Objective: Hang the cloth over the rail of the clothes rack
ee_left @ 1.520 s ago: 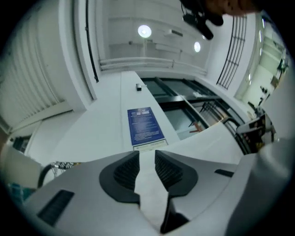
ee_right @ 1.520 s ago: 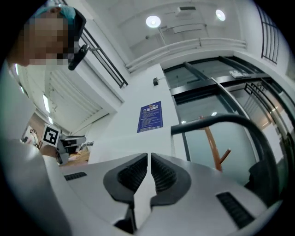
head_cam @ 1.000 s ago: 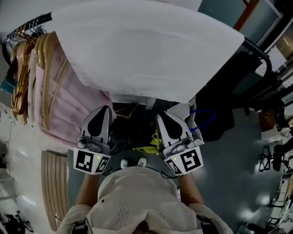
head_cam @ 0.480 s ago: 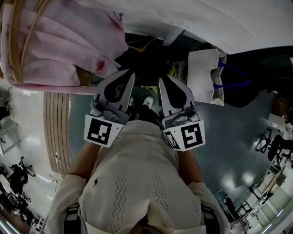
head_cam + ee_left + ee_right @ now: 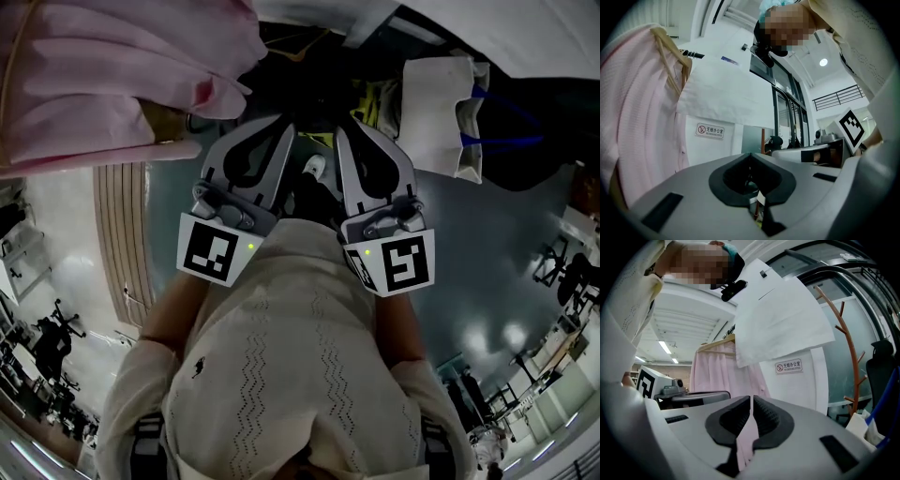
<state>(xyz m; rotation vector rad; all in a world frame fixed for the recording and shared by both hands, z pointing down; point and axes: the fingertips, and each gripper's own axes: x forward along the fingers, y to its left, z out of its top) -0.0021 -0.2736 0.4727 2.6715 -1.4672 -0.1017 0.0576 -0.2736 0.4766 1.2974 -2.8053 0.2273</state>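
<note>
White cloth (image 5: 780, 315), likely light and limp, hangs above left tongs (image 5: 750, 158) and right tongs (image 5: 751, 399), both closed, empty; best pinched at hem

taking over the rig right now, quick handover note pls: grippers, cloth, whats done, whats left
Left gripper: shut, empty.
Right gripper: shut, empty.
Both are low by the person's torso, clear of the rack.
White cloth: hangs from the rail, beside the pink garments on hangers.
Done: the cloth looks hung.
Left: probably nothing; maybe check that the drape sits evenly.
</note>
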